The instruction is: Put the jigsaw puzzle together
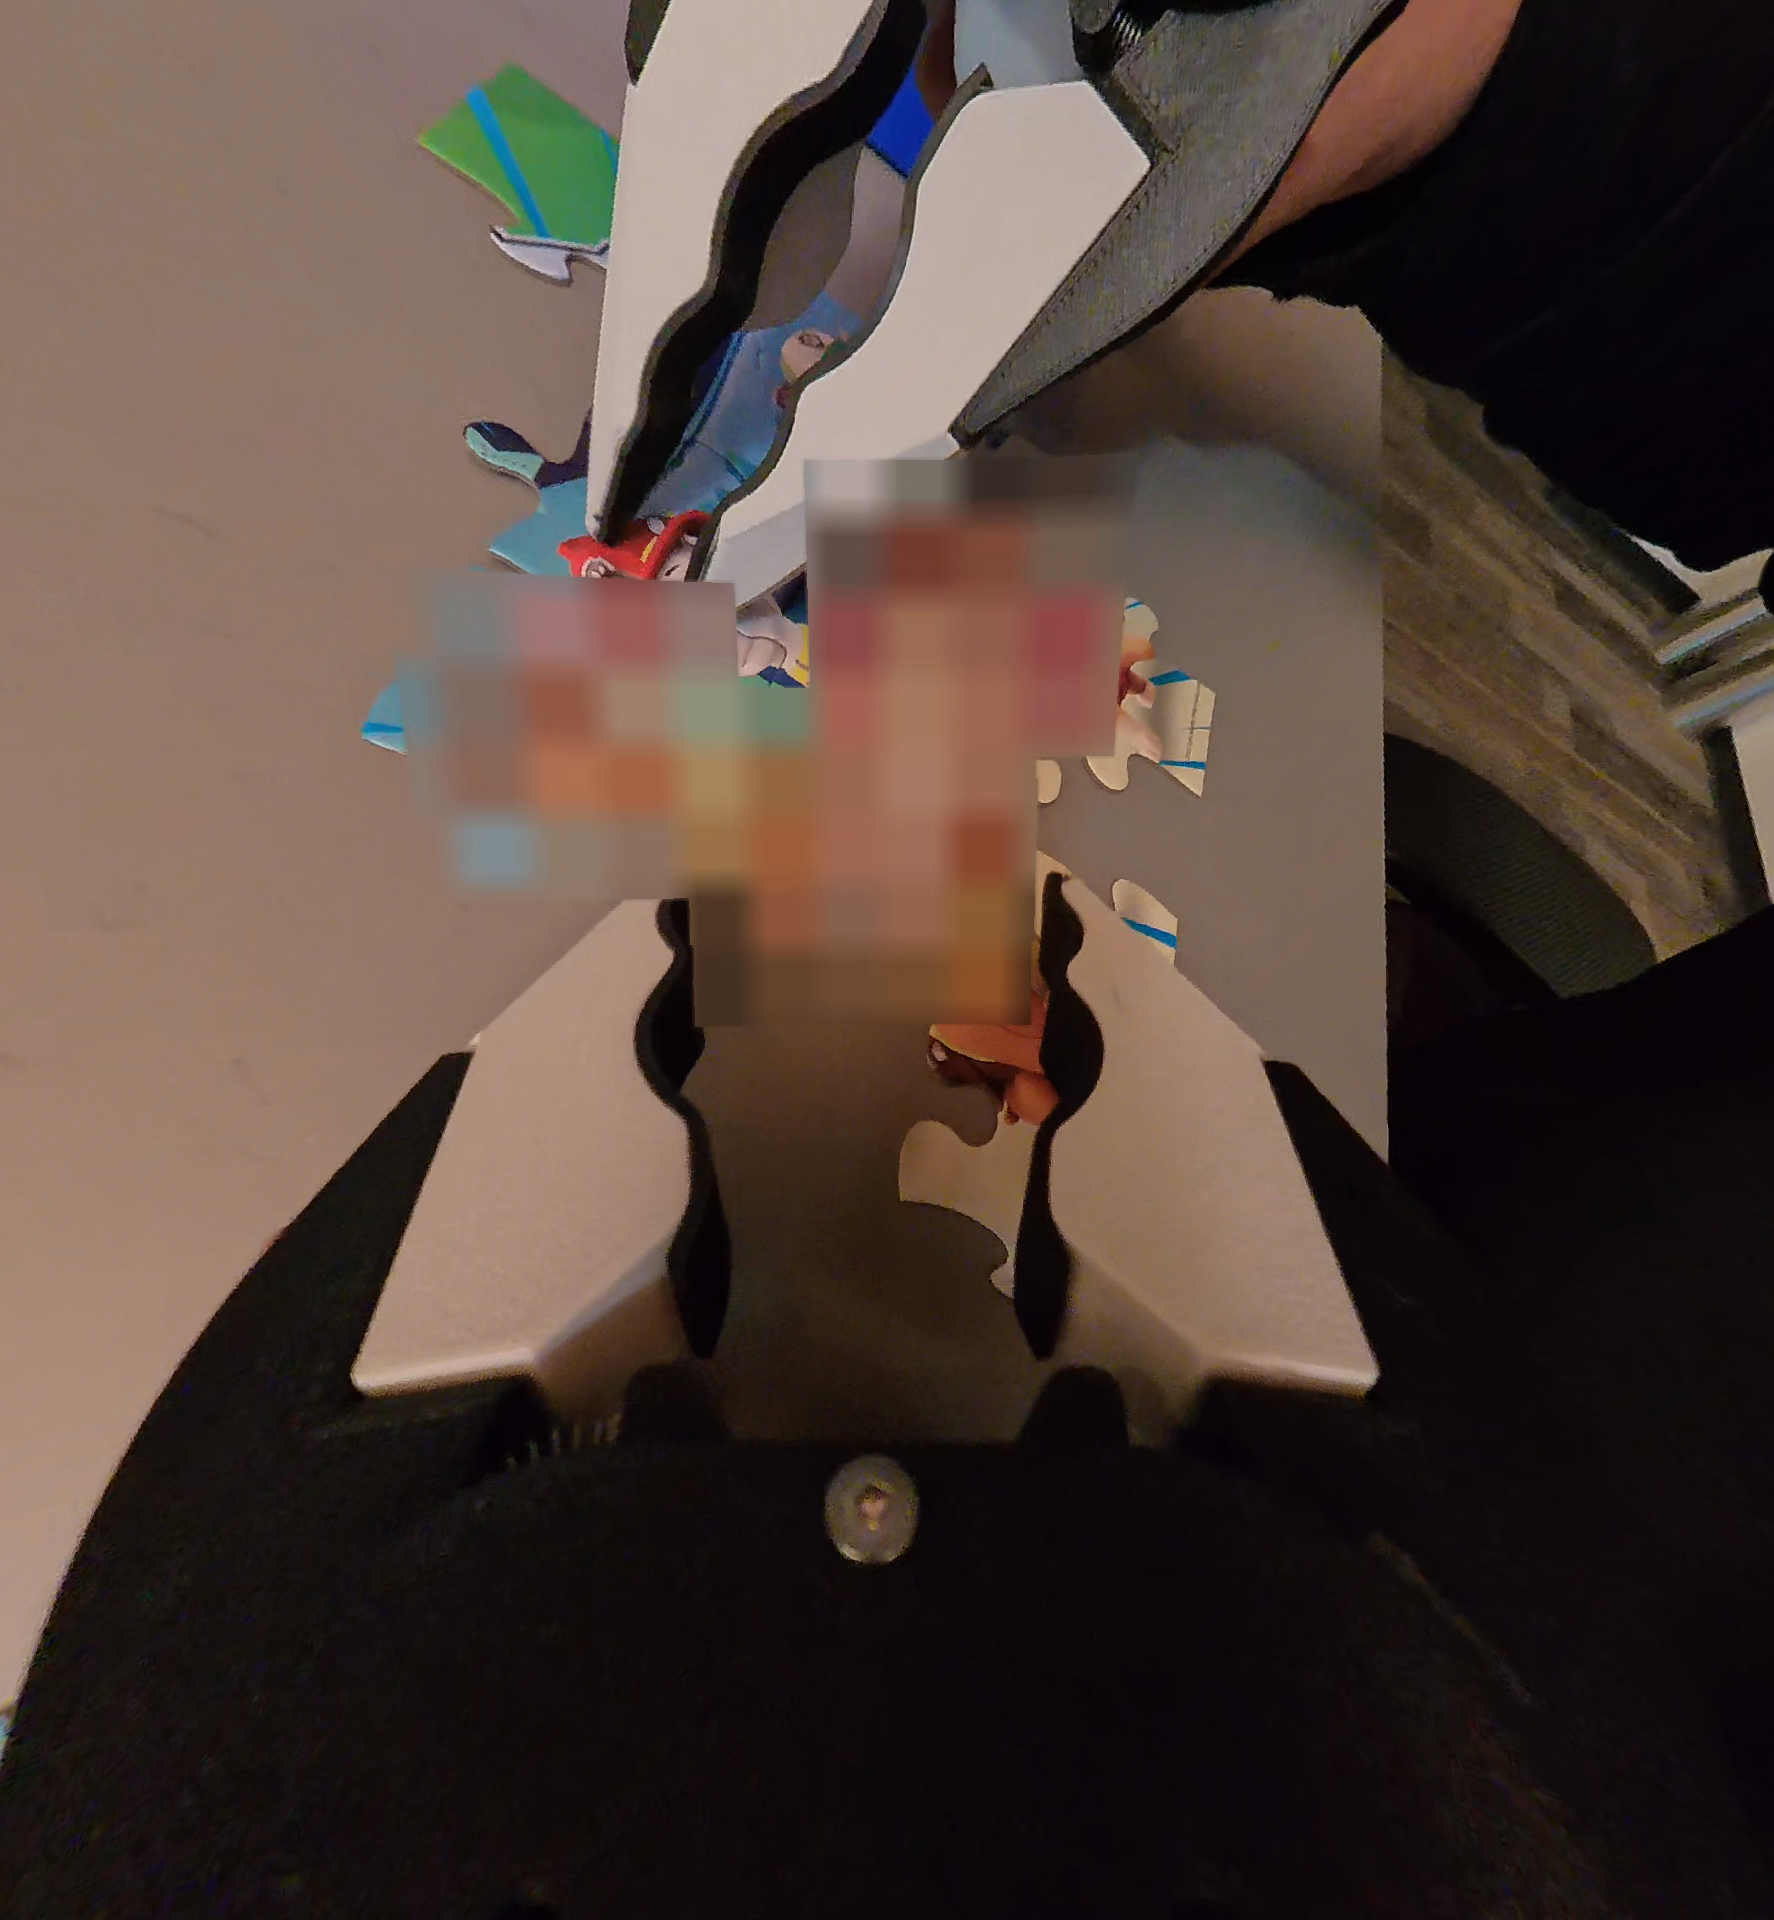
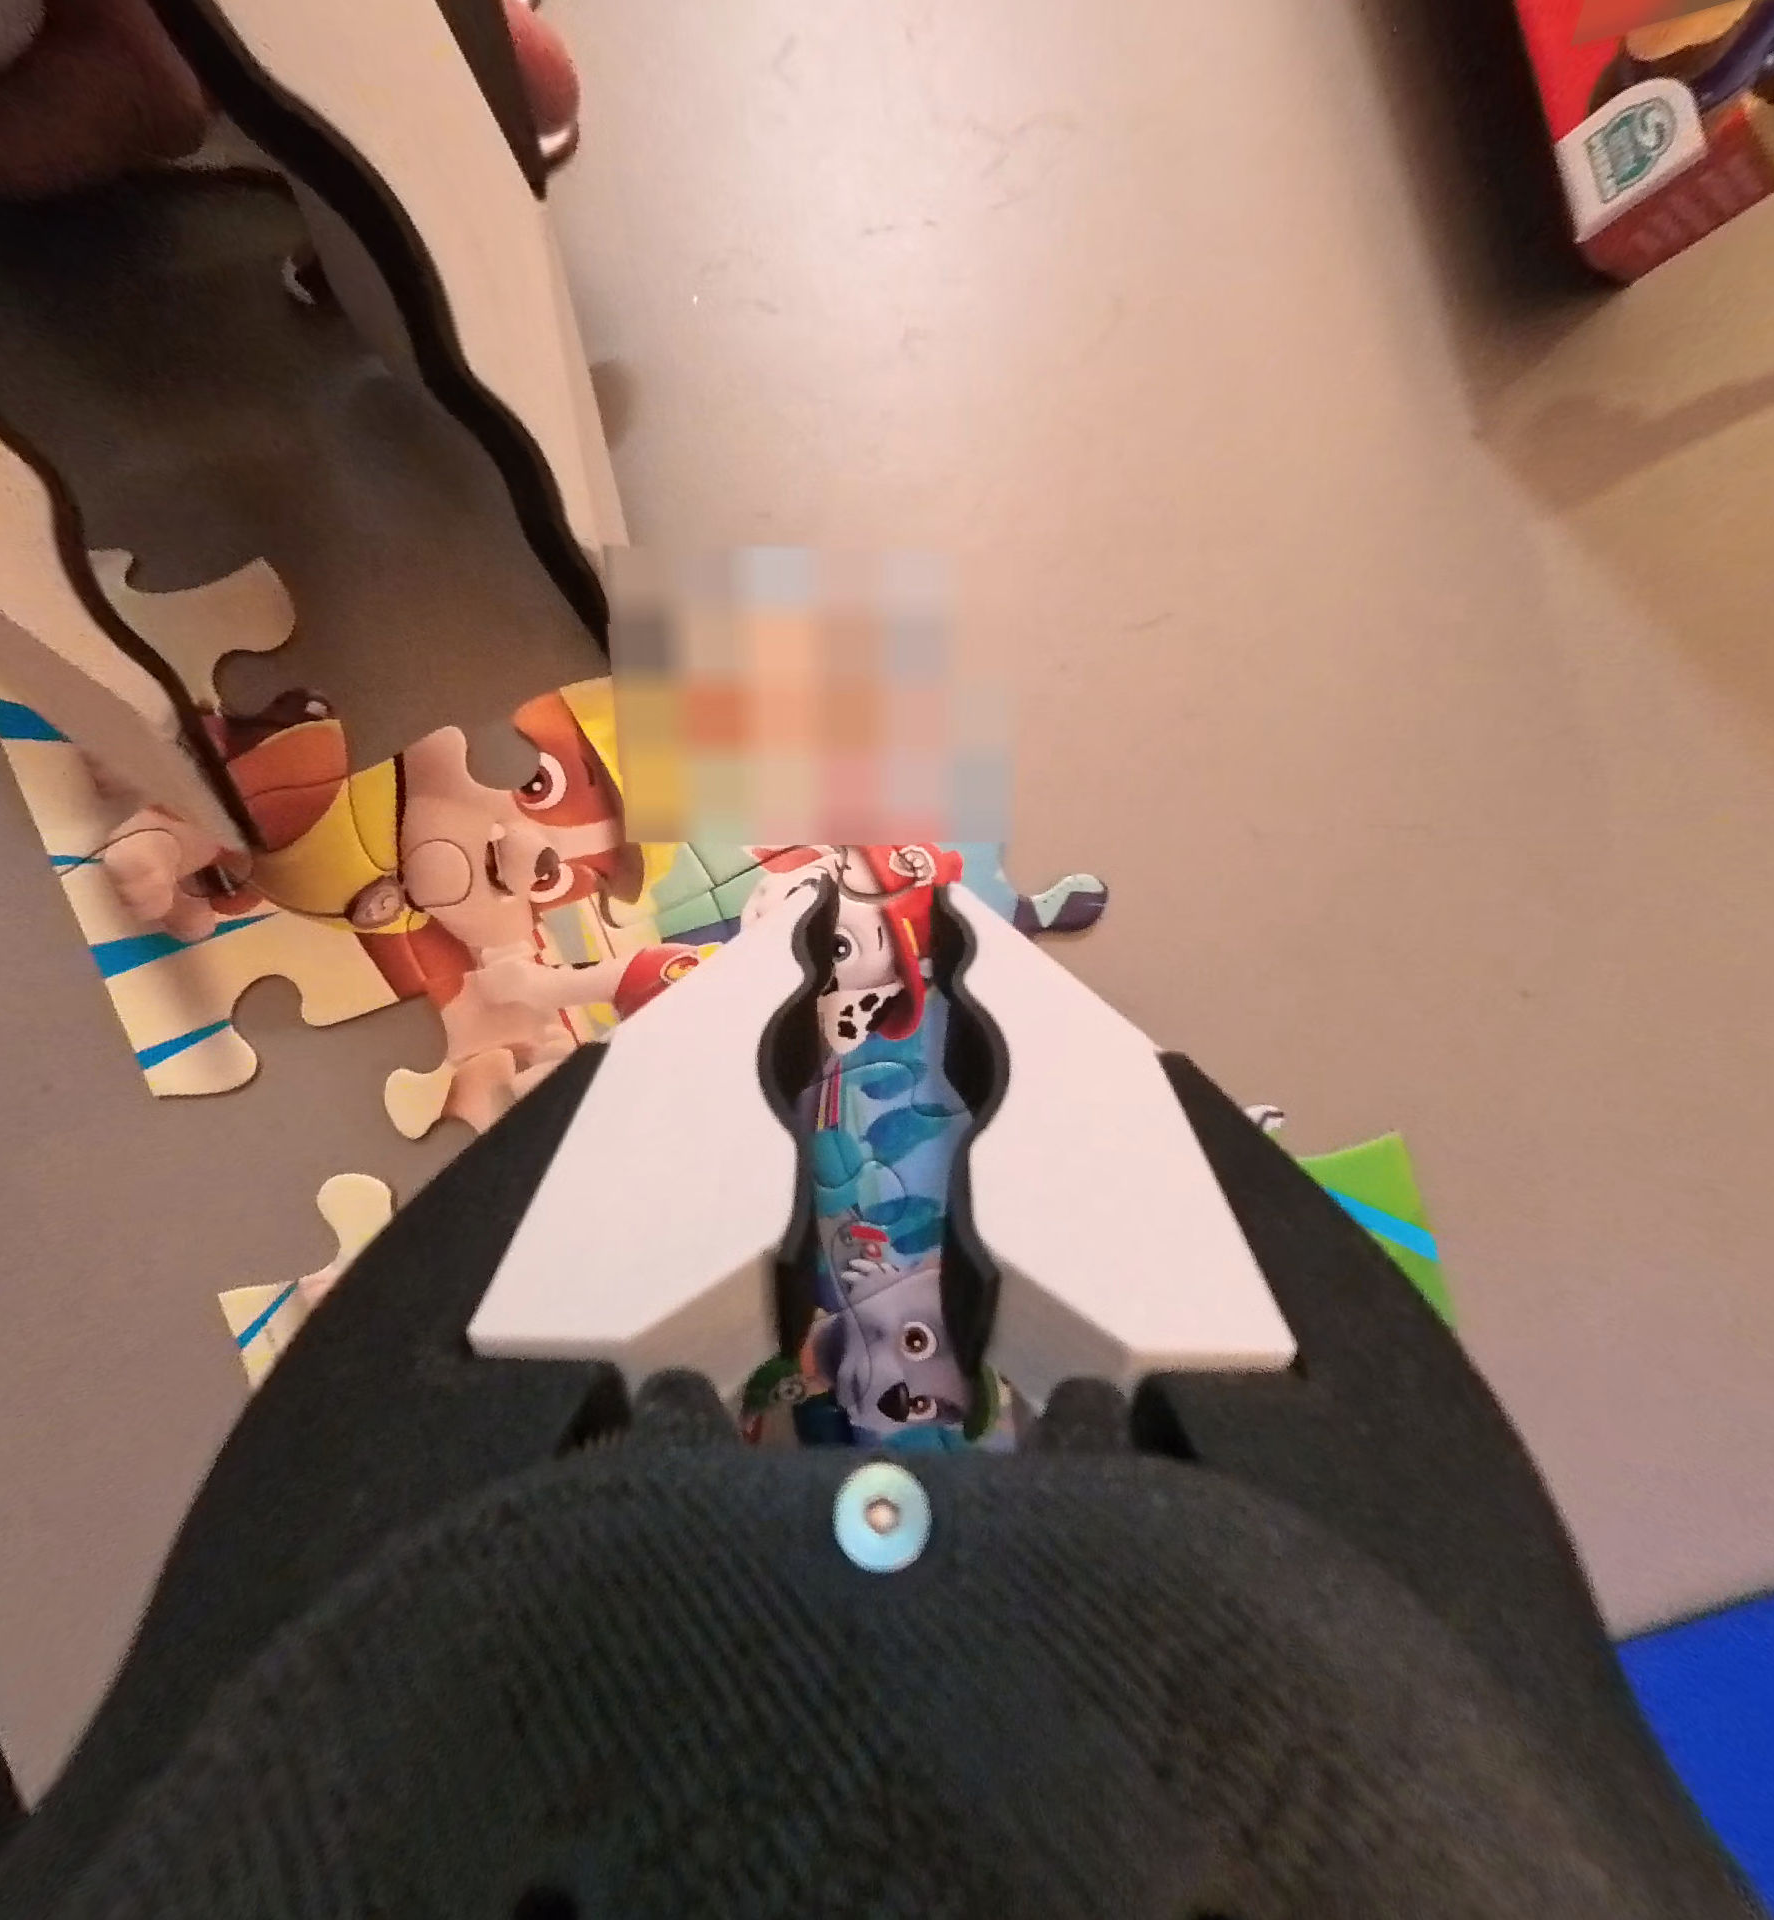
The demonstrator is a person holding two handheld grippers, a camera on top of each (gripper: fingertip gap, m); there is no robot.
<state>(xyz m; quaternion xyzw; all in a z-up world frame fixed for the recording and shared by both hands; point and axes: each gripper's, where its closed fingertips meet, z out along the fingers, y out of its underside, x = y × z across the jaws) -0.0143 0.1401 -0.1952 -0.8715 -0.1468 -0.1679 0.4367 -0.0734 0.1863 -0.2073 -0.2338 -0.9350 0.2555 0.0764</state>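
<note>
Cartoon jigsaw puzzle point(image 2: 509, 883) beneath both slightly parted hand-held grippers; nothing gripped

A partly joined cartoon jigsaw puzzle point(image 2: 509, 894) lies flat on the grey board point(image 2: 21, 987) at nine o'clock; a loose green piece point(image 2: 1382, 1195) sits at three o'clock.

The left gripper point(image 1: 867, 935) has its 2 white fingers point(image 1: 550, 1174) spread wide apart, with nothing pinched between them. The right gripper point(image 2: 875, 904) has its 2 fingers point(image 2: 1091, 1143) close together with a thin gap, and its tips point down next to the left gripper's tips. A hand in a dark sleeve point(image 1: 1548, 156) holds the right gripper from behind.
</note>
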